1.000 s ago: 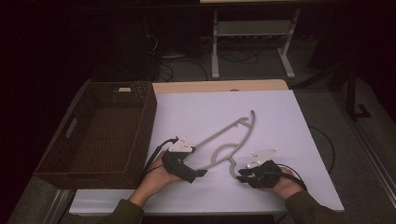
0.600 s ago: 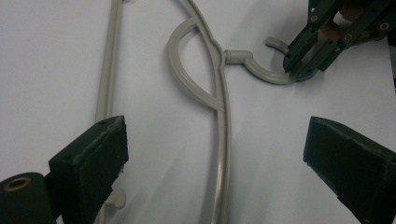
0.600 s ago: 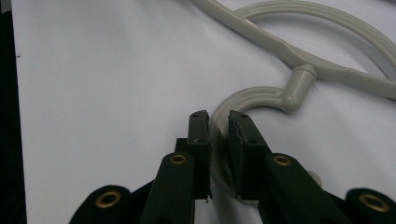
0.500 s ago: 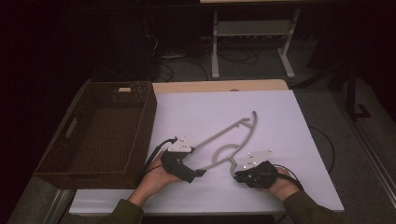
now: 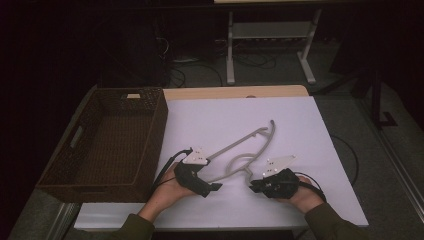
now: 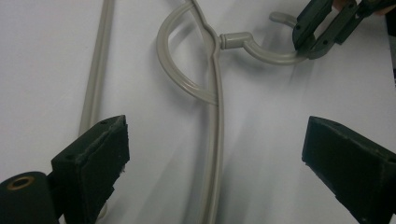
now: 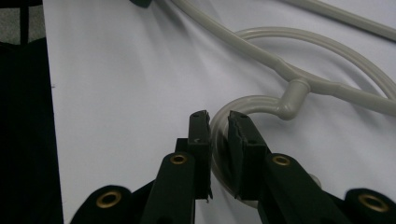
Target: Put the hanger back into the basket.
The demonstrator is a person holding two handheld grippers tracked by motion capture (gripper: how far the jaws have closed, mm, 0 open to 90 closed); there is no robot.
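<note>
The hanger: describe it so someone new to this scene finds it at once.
On the white table, right of the brown wicker basket, lies a pale grey plastic hanger. The right gripper is shut on its curved hook; it is the table's only loose item.

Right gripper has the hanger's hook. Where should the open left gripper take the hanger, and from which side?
Judging by its pose, take the hanger on the straight arm below the neck loop. That bar lies flat between the open left gripper jaws, so come straight down and close across it. The right gripper holds the hook.
</note>
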